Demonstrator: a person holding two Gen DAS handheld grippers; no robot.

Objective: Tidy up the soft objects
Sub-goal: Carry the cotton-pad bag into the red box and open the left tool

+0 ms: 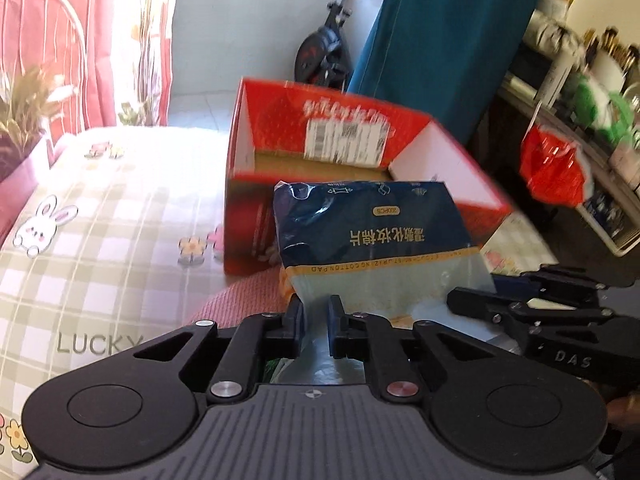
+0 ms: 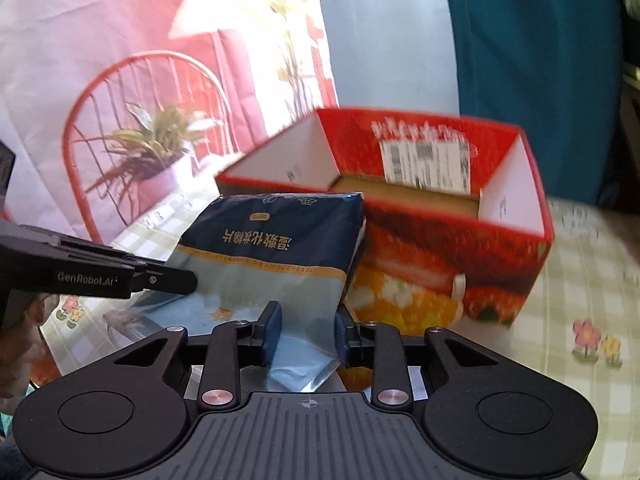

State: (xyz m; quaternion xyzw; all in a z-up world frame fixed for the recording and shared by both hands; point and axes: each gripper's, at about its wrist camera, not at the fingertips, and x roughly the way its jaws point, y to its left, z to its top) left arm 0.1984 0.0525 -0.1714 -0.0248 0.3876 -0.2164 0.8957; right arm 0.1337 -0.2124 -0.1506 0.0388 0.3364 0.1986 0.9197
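On top of a table sits a checked cloth (image 1: pixel 120 208) with bunnies and small flowers on it. Behind it hangs a pink curtain picture (image 2: pixel 120 40) with a red chair and a potted plant. A teal curtain (image 1: pixel 440 40) hangs at 1 o'clock, and an exercise bike (image 1: pixel 324 52) stands at 12 o'clock. A messy shelf (image 1: pixel 580 92) is at 2 o'clock.

A red open box (image 1: pixel 360 152) stands on the cloth. Its inside looks bare.

A dark blue pack of cotton pads (image 1: pixel 372 232) leans up in front of the box, touching its near wall.

The left gripper (image 1: pixel 316 320) is pinched tight on the thin clear end of the pack. The right gripper (image 2: pixel 308 328) has its blue pads a little apart, with the pack's clear end between them. It looks like they squeeze it, but the blur makes that hard to be sure of.

From each gripper the pack rises toward 12 o'clock, and the box lies just past it.
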